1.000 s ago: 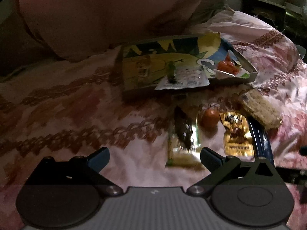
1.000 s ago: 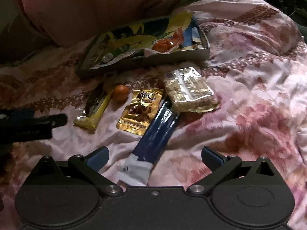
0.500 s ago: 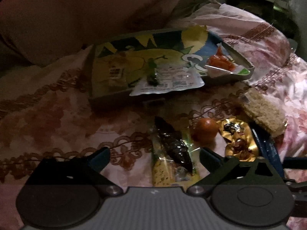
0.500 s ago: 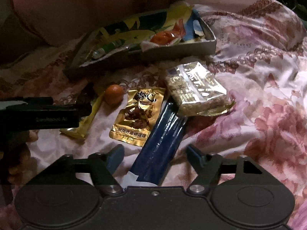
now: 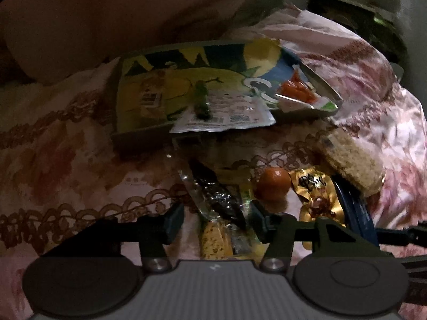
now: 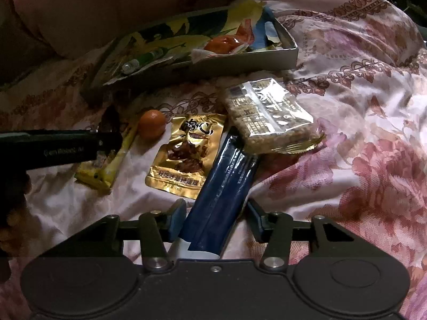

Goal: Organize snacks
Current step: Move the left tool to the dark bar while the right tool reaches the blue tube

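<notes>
Lower centre, the right tool (image 6: 216, 220) has just been closing; its jaws straddle the long dark-blue foil packet (image 6: 226, 184), pads not visibly pressing. The left tool (image 5: 217, 221) likewise brackets the yellow-edged clear wrapper (image 5: 216, 213). Both look light, slippery, crushable; grip mid-width. The shallow printed cardboard box (image 6: 288, 53) lies upper centre on the bed.

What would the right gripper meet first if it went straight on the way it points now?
Most likely the dark blue packet, already lying between the closing jaws of the right gripper. Whether the pads touch it yet is unclear.

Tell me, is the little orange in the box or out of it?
Out. The little orange lies on the flowery bedspread in front of the box, between the yellow packet and the gold one.
</notes>
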`<state>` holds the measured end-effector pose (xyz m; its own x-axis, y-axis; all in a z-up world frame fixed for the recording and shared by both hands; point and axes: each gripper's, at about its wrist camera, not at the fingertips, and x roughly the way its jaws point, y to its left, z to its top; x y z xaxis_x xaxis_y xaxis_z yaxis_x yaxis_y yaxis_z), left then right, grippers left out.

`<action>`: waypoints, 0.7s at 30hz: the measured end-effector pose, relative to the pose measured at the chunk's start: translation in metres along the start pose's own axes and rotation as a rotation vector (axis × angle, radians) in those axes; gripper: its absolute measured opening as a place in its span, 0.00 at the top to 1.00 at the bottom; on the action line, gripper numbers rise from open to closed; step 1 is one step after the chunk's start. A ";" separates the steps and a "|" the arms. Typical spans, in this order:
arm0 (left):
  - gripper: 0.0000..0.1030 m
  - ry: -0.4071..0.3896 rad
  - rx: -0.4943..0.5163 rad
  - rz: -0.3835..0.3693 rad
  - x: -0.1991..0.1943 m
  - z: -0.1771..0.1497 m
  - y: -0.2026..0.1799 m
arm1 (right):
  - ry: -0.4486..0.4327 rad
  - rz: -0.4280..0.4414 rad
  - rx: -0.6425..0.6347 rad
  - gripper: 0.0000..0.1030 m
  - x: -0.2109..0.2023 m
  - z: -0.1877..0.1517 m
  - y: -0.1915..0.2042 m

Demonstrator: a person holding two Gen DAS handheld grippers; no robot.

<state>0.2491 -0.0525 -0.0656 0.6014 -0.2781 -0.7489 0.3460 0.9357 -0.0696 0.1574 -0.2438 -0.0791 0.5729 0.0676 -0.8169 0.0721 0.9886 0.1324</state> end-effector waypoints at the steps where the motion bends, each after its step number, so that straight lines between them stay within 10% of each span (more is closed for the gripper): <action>1: 0.34 -0.005 -0.020 0.003 -0.001 0.000 0.003 | 0.001 0.002 0.004 0.50 0.000 0.000 -0.001; 13: 0.23 0.009 -0.293 -0.052 0.024 0.012 0.038 | -0.007 0.015 0.026 0.43 0.002 -0.001 0.000; 21: 0.62 0.015 -0.274 -0.064 0.016 0.007 0.030 | -0.008 0.017 0.070 0.57 0.000 -0.001 -0.007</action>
<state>0.2744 -0.0307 -0.0754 0.5735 -0.3373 -0.7465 0.1745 0.9407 -0.2910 0.1559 -0.2501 -0.0804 0.5806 0.0827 -0.8099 0.1190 0.9755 0.1849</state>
